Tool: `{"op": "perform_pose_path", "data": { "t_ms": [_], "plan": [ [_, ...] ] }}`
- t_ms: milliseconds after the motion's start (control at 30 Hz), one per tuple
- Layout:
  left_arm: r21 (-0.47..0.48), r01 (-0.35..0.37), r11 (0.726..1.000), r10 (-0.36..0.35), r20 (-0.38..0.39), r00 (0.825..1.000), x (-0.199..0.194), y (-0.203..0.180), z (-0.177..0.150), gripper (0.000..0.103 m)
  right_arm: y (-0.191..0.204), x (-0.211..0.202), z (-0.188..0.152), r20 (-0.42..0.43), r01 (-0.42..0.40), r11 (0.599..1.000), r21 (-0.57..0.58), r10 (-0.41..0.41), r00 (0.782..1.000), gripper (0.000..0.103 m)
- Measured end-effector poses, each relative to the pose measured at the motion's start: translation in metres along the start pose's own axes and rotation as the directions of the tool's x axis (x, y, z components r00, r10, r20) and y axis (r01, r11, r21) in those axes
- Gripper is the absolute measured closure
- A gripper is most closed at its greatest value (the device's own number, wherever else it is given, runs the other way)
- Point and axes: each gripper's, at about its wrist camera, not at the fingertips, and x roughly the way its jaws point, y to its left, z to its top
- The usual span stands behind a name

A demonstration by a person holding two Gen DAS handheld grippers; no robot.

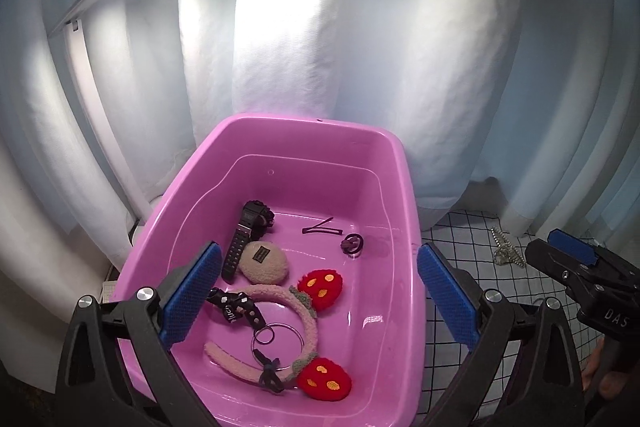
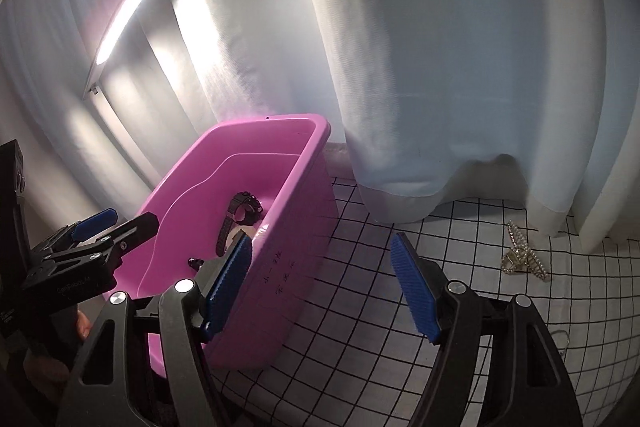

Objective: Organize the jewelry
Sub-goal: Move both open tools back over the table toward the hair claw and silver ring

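A pink tub [image 1: 400, 187] holds a black watch [image 1: 244, 235], a beige plush clip [image 1: 266, 261], a fuzzy headband with red strawberries [image 1: 308, 311], metal rings [image 1: 280, 343], a black hairpin [image 1: 322, 228] and a small dark ring [image 1: 352, 243]. My left gripper [image 1: 318, 291] is open and empty above the tub. A pearl claw clip [image 2: 522, 255] lies on the checked cloth to the right, also in the left wrist view [image 1: 506, 249]. My right gripper [image 2: 324, 287] is open and empty, beside the tub's [image 2: 296, 227] right wall.
White curtains [image 1: 360, 67] hang close behind the tub and cloth. A lit lamp bar [image 2: 128, 11] stands at the back left. The checked tablecloth [image 2: 380, 307] stretches right of the tub. A thin metal hoop [image 2: 562, 337] lies on it near my right gripper.
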Motion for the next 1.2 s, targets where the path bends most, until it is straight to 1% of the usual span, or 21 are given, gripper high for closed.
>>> {"op": "perform_pose_path", "data": {
  "t_ms": [67, 133, 267, 333, 400, 467, 533, 633, 700, 867, 933, 1033, 1133, 1200],
  "plan": [
    [0.034, 0.059, 0.998, -0.059, 0.008, 0.998, -0.003, -0.026, 0.003, 0.006, -0.027, -0.019, -0.009, 0.020, 0.055, 0.997, 0.051, -0.056, 0.998, 0.034],
    [0.069, 0.117, 0.991, -0.119, 0.016, 0.993, -0.007, -0.054, 0.003, 0.006, -0.055, -0.039, -0.021, 0.032, 0.110, 0.989, 0.103, -0.113, 0.993, 0.034],
    [0.137, 0.218, 0.966, -0.217, -0.017, 0.976, -0.003, -0.114, -0.001, 0.006, -0.109, -0.078, -0.049, 0.043, 0.223, 0.956, 0.193, -0.235, 0.971, 0.034],
    [0.168, 0.239, 0.956, -0.234, -0.044, 0.971, 0.003, -0.144, -0.007, 0.006, -0.131, -0.093, -0.065, 0.029, 0.277, 0.934, 0.226, -0.291, 0.956, 0.032],
    [0.193, 0.266, 0.945, -0.255, -0.081, 0.964, 0.012, -0.171, -0.015, 0.006, -0.152, -0.107, -0.082, 0.020, 0.311, 0.914, 0.260, -0.327, 0.945, 0.032],
    [0.214, 0.284, 0.935, -0.268, -0.102, 0.958, 0.021, -0.193, -0.023, 0.006, -0.170, -0.116, -0.101, 0.004, 0.332, 0.898, 0.287, -0.348, 0.937, 0.032],
    [0.238, 0.281, 0.930, -0.259, -0.122, 0.958, 0.033, -0.213, -0.033, 0.006, -0.187, -0.120, -0.119, -0.012, 0.341, 0.885, 0.317, -0.356, 0.934, 0.032],
    [0.267, 0.282, 0.921, -0.253, -0.138, 0.957, 0.053, -0.234, -0.046, 0.006, -0.205, -0.116, -0.140, -0.037, 0.355, 0.867, 0.350, -0.366, 0.930, 0.032],
    [0.297, 0.270, 0.916, -0.239, -0.137, 0.961, 0.067, -0.246, -0.053, 0.006, -0.215, -0.109, -0.152, -0.064, 0.371, 0.853, 0.367, -0.375, 0.925, 0.032],
    [0.392, 0.293, 0.872, -0.243, -0.173, 0.955, 0.114, -0.272, -0.070, 0.006, -0.231, -0.081, -0.171, -0.121, 0.403, 0.816, 0.414, -0.390, 0.913, 0.032],
    [0.399, 0.323, 0.858, -0.268, -0.188, 0.945, 0.134, -0.279, -0.074, 0.006, -0.235, -0.069, -0.174, -0.125, 0.416, 0.797, 0.437, -0.405, 0.906, 0.032],
    [0.397, 0.356, 0.846, -0.287, -0.224, 0.931, 0.162, -0.286, -0.079, 0.006, -0.239, -0.051, -0.178, -0.115, 0.415, 0.771, 0.484, -0.414, 0.903, 0.032],
    [0.383, 0.383, 0.841, -0.305, -0.250, 0.919, 0.184, -0.290, -0.083, 0.006, -0.241, -0.026, -0.181, -0.135, 0.425, 0.756, 0.498, -0.416, 0.899, 0.032],
    [0.381, 0.387, 0.839, -0.305, -0.260, 0.916, 0.199, -0.294, -0.085, 0.006, -0.241, -0.014, -0.182, -0.129, 0.421, 0.749, 0.512, -0.418, 0.899, 0.032]
  ]
}}
